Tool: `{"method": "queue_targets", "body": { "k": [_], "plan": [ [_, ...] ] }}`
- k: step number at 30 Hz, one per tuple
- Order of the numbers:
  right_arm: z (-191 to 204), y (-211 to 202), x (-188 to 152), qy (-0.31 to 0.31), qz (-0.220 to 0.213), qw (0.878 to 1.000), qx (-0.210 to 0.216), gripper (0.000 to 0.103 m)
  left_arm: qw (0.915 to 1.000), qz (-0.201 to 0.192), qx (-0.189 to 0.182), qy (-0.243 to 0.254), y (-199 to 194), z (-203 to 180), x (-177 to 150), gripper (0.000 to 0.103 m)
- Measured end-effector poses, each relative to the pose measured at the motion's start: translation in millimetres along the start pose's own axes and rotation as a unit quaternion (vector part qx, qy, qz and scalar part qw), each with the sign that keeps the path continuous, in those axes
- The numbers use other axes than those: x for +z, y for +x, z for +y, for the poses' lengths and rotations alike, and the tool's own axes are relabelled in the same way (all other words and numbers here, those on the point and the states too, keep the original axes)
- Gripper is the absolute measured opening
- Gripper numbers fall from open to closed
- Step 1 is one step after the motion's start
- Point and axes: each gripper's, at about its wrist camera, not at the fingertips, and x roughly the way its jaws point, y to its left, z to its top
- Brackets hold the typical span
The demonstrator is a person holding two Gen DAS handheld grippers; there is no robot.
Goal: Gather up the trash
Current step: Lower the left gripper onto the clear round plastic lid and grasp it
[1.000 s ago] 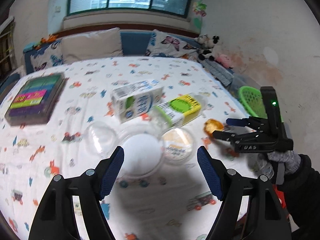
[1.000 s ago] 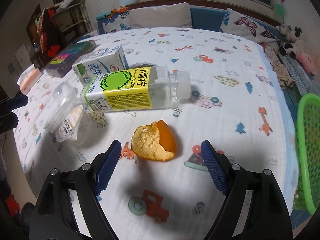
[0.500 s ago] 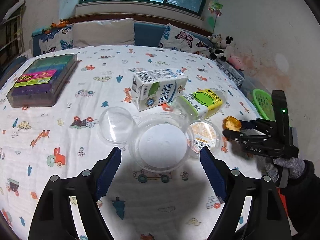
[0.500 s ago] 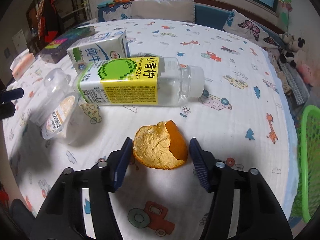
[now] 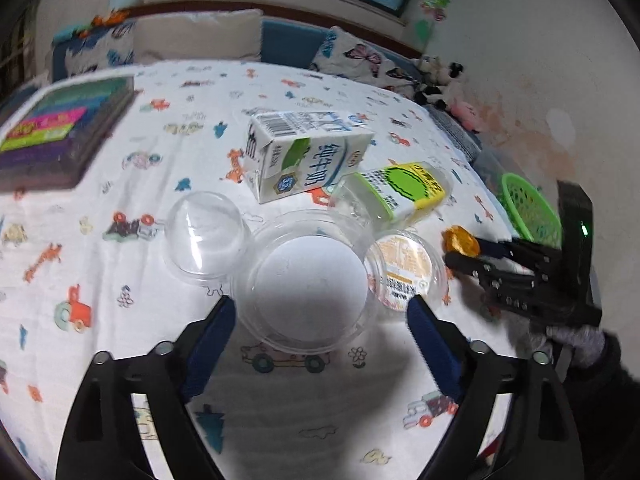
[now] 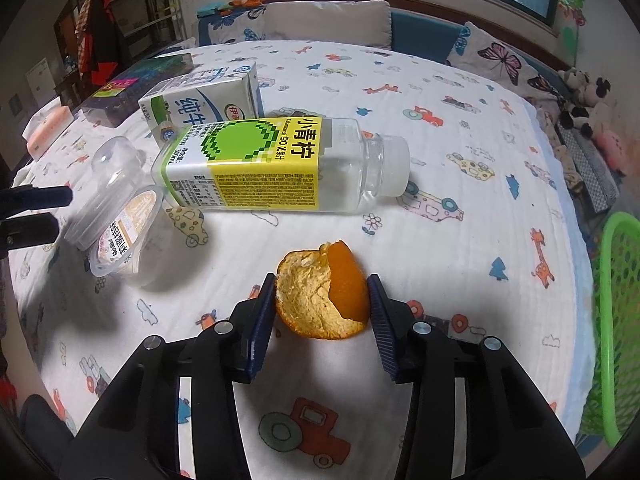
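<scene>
An orange peel (image 6: 322, 295) lies on the printed cloth, and my right gripper (image 6: 322, 312) is shut on it, a pad against each side. The peel also shows in the left wrist view (image 5: 460, 241) at the right gripper's tips. My left gripper (image 5: 320, 344) is open and empty, its fingers either side of a large clear plastic bowl (image 5: 306, 280). A clear domed lid (image 5: 206, 236), a small labelled cup (image 5: 404, 270), a milk carton (image 5: 304, 160) and a lying clear bottle (image 6: 280, 166) with a yellow-green label sit around it.
A green mesh basket (image 6: 618, 320) stands off the table's right edge, also in the left wrist view (image 5: 528, 208). A dark box with coloured labels (image 5: 60, 136) lies at the far left. Pillows and soft toys line the bench behind.
My right gripper has closed from wide open onto the orange peel. My left gripper has moved in closer over the clear bowl and stays open.
</scene>
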Motion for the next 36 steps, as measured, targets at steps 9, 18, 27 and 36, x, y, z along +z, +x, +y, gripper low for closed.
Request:
{"method": "queue_targets", "body": {
  "k": [9,18,27,36],
  "plan": [
    [-0.1,-0.8,-0.3,0.004,-0.003,1.000,0.005,0.045,0.9967,0.007,-0.007,-0.080,13.7,5.7,5.1,0.090],
    [-2.4,-2.5,-2.0,0.009,-0.007,1.000,0.010,0.045,0.9965,0.010,0.021,-0.080,24.5,-4.1,13.7,0.091],
    [-6.0,-6.1,-4.9,0.015,-0.010,1.000,0.013,0.043,0.9958,0.010,0.030,-0.086,30.3,-4.7,18.5,0.087],
    [-10.2,-13.1,-7.4,0.024,-0.014,0.999,0.016,0.042,0.9961,0.013,0.008,-0.087,29.8,-4.7,17.3,0.053]
  ]
}}
